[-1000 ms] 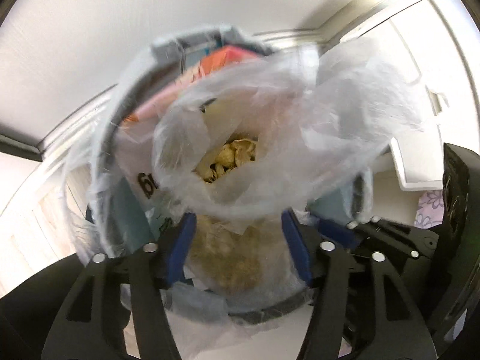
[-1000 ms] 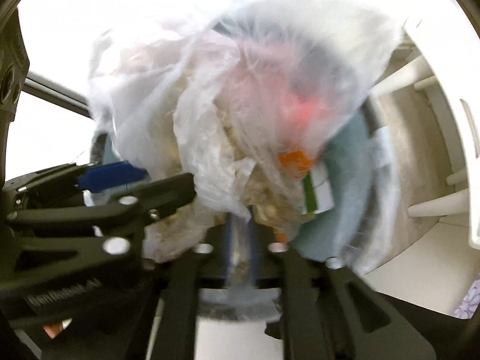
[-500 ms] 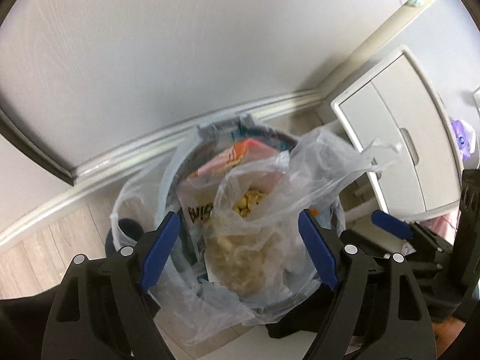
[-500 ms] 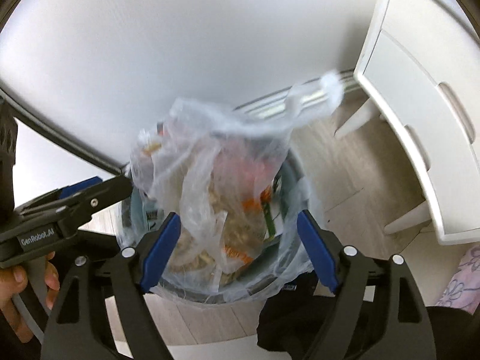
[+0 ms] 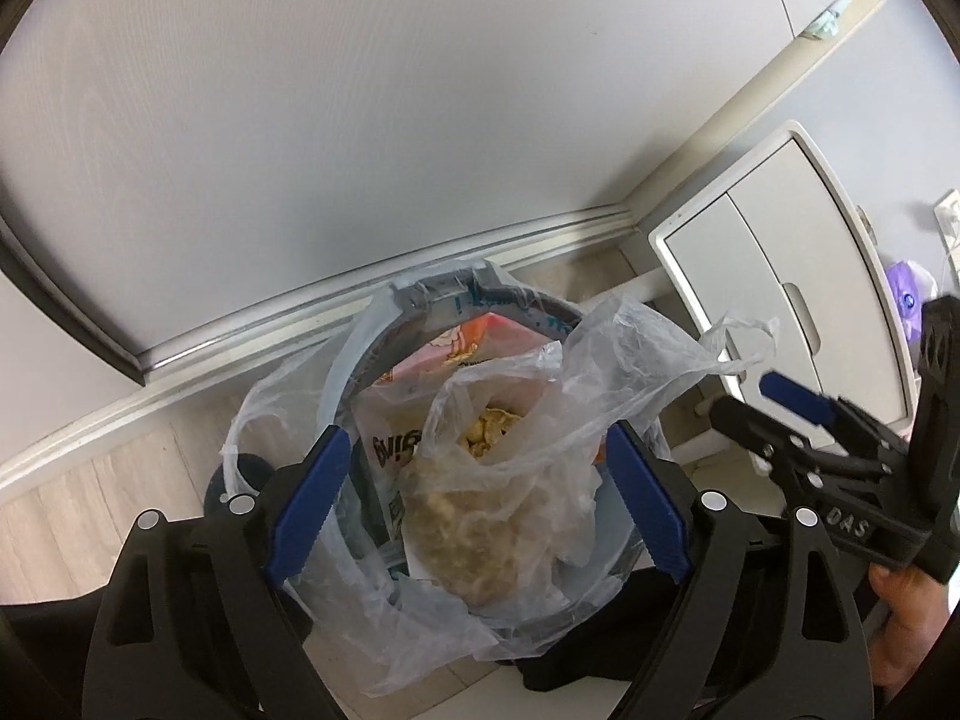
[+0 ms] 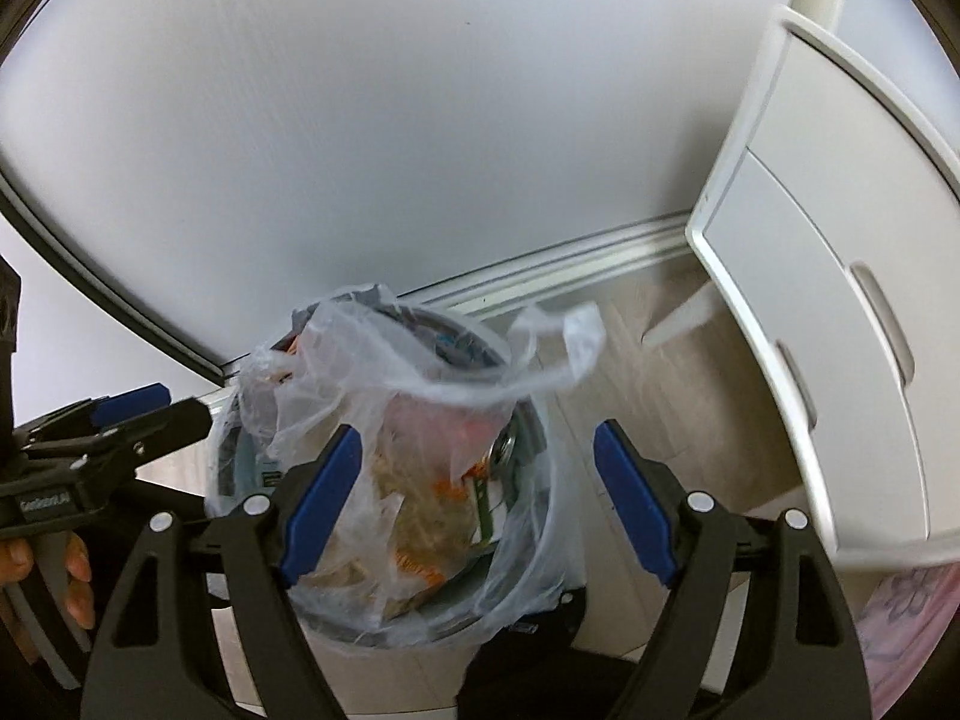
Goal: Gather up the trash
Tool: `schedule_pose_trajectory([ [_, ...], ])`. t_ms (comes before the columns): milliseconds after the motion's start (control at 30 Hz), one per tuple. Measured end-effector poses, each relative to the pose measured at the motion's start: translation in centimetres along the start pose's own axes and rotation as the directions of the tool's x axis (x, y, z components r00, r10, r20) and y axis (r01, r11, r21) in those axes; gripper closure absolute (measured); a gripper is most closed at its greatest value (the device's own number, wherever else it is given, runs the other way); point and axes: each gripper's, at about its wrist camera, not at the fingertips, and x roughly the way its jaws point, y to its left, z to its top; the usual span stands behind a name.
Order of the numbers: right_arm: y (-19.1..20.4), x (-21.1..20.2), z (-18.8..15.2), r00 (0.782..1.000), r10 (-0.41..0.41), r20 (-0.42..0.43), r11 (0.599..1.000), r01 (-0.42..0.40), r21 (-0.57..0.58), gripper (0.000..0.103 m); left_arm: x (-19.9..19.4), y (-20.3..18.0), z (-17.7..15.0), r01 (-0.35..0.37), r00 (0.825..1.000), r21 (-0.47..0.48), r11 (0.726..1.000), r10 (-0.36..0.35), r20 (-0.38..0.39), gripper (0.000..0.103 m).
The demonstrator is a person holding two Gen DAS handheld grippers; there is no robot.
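Looking down at a round bin (image 5: 390, 324) on a pale wood floor (image 5: 90, 498), close to a white wall (image 5: 360, 90) and its baseboard (image 5: 420, 252). Lined with a thin clear liner (image 5: 282, 396) that hangs over the bin's rim. Sitting inside the bin, a clear bag (image 5: 522, 450) full of yellowish food scraps, its top standing open and its loose handles (image 5: 738, 342) sticking up above the rim. Next to the bag, still inside the bin, a pink and orange packet (image 5: 462, 342). Hovering above the bin, the left gripper (image 5: 474, 498), jaws spread wide, blue pads (image 5: 306, 498) on either side of the bag but not touching it, holding nothing. Hovering above the bin too, the right gripper (image 6: 477, 501), jaws also spread wide with nothing between them. Seen from the right wrist, the same bin (image 6: 528, 420), the bag (image 6: 372, 420) and a handle (image 6: 576, 336) blurred in the air, with the left gripper (image 6: 150, 405) beside the bin. Seen from the left wrist, the right gripper (image 5: 792, 405) on the far side of the bin. Standing near the bin, a white cabinet (image 5: 792, 276) on short legs.
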Motion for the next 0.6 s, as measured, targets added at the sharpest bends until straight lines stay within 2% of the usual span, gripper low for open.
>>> schedule_pose_trajectory([
  [267,-0.4,2.3,0.7,0.999,0.037,-0.004,0.998,-0.037,-0.046,0.027,1.1,-0.5,-0.2,-0.013,0.999,0.034,0.999,0.014,-0.028,0.019],
  [300,-0.4,2.3,0.8,0.999,0.053,-0.001,0.997,-0.053,-0.048,0.031,1.3,-0.4,-0.2,-0.015,0.999,0.032,0.999,0.016,-0.033,0.019],
  [367,-0.6,2.5,0.8,0.996,0.084,-0.006,0.995,-0.084,-0.044,0.048,1.6,-0.3,-0.1,-0.02,0.999,0.027,0.999,0.021,-0.039,0.019],
  [400,-0.7,2.7,0.8,0.996,0.094,-0.008,0.995,-0.094,-0.043,0.052,1.7,-0.3,-0.1,-0.02,0.999,0.025,0.999,0.021,-0.044,0.019],
  [467,-0.7,3.0,0.8,0.994,0.112,-0.009,0.993,-0.112,-0.037,0.066,1.9,-0.3,-0.1,-0.021,0.999,0.025,0.999,0.022,-0.05,0.019],
  [600,-0.2,2.8,0.9,0.991,0.135,-0.012,0.99,-0.135,-0.031,0.082,2.2,-0.6,-0.4,-0.022,0.998,0.039,0.999,0.024,-0.06,0.019],
])
